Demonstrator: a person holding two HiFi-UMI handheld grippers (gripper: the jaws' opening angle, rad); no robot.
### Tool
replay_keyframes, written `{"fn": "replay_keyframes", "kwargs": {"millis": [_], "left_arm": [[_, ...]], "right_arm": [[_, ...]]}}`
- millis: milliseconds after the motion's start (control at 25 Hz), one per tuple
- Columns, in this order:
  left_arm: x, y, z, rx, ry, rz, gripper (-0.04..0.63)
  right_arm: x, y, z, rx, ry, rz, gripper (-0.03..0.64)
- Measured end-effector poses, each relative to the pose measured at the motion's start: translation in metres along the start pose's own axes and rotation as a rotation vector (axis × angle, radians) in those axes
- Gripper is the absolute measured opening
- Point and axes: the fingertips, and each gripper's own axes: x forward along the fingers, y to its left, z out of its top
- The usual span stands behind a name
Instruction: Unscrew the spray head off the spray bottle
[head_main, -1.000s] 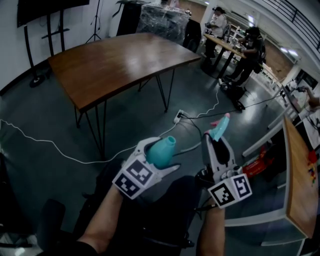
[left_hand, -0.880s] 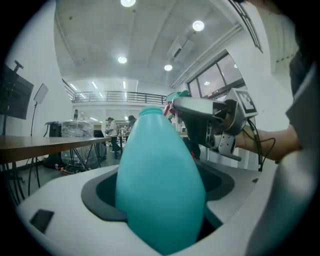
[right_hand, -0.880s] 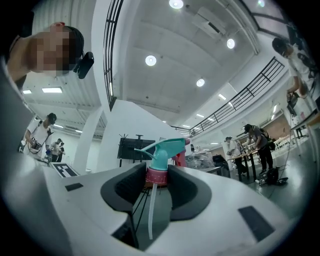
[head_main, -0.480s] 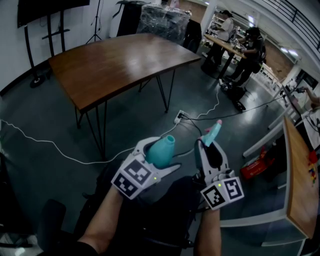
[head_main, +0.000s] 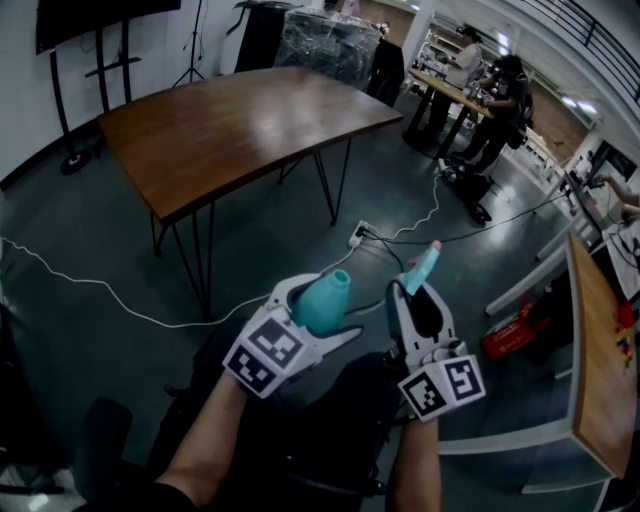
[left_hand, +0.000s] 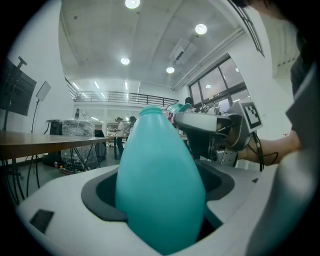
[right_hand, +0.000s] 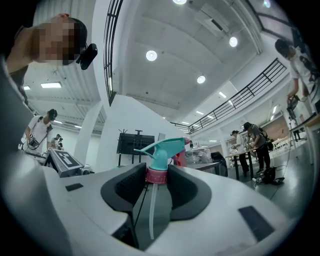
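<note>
My left gripper (head_main: 320, 312) is shut on a teal spray bottle (head_main: 323, 300) that carries no head; its bare neck points away from me. In the left gripper view the bottle (left_hand: 160, 185) fills the gap between the jaws. My right gripper (head_main: 418, 292) holds the spray head (head_main: 422, 265) apart from the bottle, a little to its right. In the right gripper view the pads press on the head's pink collar (right_hand: 156, 175). The teal trigger head (right_hand: 164, 148) sticks out past the jaws, and the clear dip tube (right_hand: 151, 210) hangs back between them.
A wooden table (head_main: 230, 120) on thin black legs stands ahead to the left. A white cable and a power strip (head_main: 358, 233) lie on the dark floor. A wooden desk (head_main: 600, 370) borders the right side. People stand at a far bench (head_main: 445, 85).
My right gripper, with the spray head in it, has sunk a little and drifted left, closer to the bottle. The left gripper and the bottle have kept still.
</note>
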Motion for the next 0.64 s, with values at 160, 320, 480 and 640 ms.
{"fn": "replay_keyframes", "kwargs": {"millis": [160,320,480,640], "left_arm": [[0.0001,-0.0009,-0.0014,-0.002,0.004,0.002,0.428],[0.0014,-0.0007,-0.0029,-0.002,0.007,0.000,0.428],[0.0025,-0.0016,-0.0015,-0.001,0.008,-0.004,0.428],[0.0027,-0.0016,-0.0015,0.000,0.008,-0.007,0.428]], "right_arm": [[-0.0004,0.0007,-0.0009,0.000,0.005,0.002,0.141],[0.0004,-0.0003,-0.0029,-0.004,0.012,0.001,0.141],[0.0010,-0.0010,-0.0017,-0.007,0.014,0.002,0.140],[0.0019,-0.0006,-0.0020,-0.010,0.017,0.003,0.140]]}}
